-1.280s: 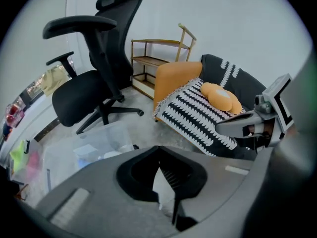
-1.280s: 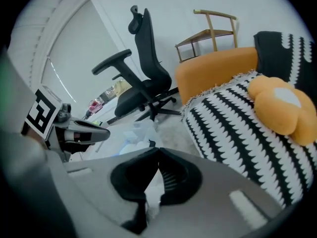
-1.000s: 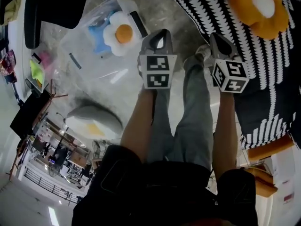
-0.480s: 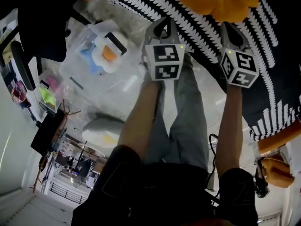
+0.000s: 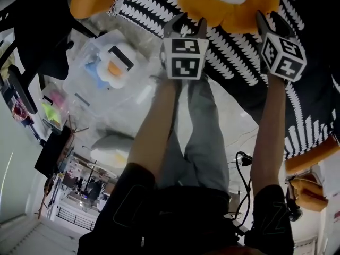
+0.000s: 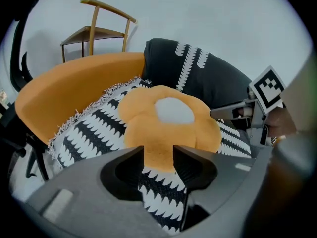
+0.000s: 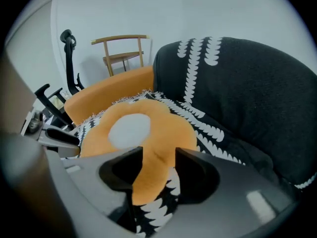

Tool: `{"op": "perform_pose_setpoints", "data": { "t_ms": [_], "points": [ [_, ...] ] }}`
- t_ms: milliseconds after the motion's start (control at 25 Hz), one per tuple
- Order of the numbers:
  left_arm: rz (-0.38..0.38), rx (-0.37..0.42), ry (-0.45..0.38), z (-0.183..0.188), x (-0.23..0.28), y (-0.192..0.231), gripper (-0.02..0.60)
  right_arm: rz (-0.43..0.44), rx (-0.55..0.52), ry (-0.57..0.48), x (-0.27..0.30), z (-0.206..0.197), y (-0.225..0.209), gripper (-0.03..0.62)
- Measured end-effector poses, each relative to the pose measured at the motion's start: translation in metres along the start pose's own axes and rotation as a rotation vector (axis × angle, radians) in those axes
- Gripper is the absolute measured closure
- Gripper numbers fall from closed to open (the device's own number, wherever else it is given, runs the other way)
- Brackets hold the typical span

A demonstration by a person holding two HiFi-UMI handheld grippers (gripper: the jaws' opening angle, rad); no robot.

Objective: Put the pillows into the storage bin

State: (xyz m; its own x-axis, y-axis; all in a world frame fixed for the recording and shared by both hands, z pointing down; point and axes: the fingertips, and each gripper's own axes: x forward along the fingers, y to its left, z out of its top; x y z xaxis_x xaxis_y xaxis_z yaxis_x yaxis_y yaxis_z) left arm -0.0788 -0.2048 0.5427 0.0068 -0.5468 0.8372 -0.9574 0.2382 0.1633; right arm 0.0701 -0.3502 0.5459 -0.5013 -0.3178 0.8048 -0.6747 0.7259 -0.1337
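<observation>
An orange flower pillow (image 5: 228,4) with a white centre lies on a black-and-white throw (image 5: 239,62) over the sofa. My left gripper (image 5: 185,23) is at its near left edge. Its jaws have just been opening, and the pillow's edge (image 6: 168,120) shows in the gap of the left gripper (image 6: 158,155). My right gripper (image 5: 264,17) is at the pillow's right side. It has also just been opening, and an orange petal (image 7: 148,128) runs between the jaws of the right gripper (image 7: 158,157). The clear storage bin (image 5: 85,92) stands on the floor to the left and holds an egg pillow (image 5: 118,62).
The orange sofa (image 6: 74,83) curves behind the throw, with a black patterned cushion (image 7: 237,98) at its back. A wooden chair (image 6: 99,24) stands beyond. A grey rounded thing (image 5: 109,145) lies below the bin, and a black cable (image 5: 241,161) is by the person's legs.
Both grippers have moved away from the bin side and forward onto the sofa, up to the flower pillow. Their jaws, together before, now stand apart.
</observation>
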Motion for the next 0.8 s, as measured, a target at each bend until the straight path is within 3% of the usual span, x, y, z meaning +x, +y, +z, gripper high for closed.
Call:
{"op": "perform_pose_setpoints", "data": {
  "t_ms": [160,280,360,480,600,800],
  "points": [
    [0.024,0.044,0.046,-0.003,0.02,-0.009,0.373,-0.047,0.068,-0.004,0.015,0.009,-0.035,0.317],
    [0.043,0.088,0.107,-0.005,0.038,-0.007,0.385,-0.076,0.059,-0.002,0.03,0.019,-0.041,0.315],
    [0.044,0.072,0.12,-0.003,0.044,-0.004,0.396,-0.058,0.061,0.022,0.042,0.017,-0.037,0.317],
    [0.032,0.026,0.119,-0.003,0.045,-0.002,0.415,-0.019,0.07,0.042,0.049,0.012,-0.029,0.354],
    [-0.002,0.01,0.114,-0.006,0.041,-0.003,0.483,-0.009,0.059,0.066,0.046,0.009,-0.021,0.395],
    [-0.033,0.002,0.094,-0.005,0.029,-0.004,0.543,0.009,0.0,0.072,0.032,0.002,-0.008,0.525]
  ]
}}
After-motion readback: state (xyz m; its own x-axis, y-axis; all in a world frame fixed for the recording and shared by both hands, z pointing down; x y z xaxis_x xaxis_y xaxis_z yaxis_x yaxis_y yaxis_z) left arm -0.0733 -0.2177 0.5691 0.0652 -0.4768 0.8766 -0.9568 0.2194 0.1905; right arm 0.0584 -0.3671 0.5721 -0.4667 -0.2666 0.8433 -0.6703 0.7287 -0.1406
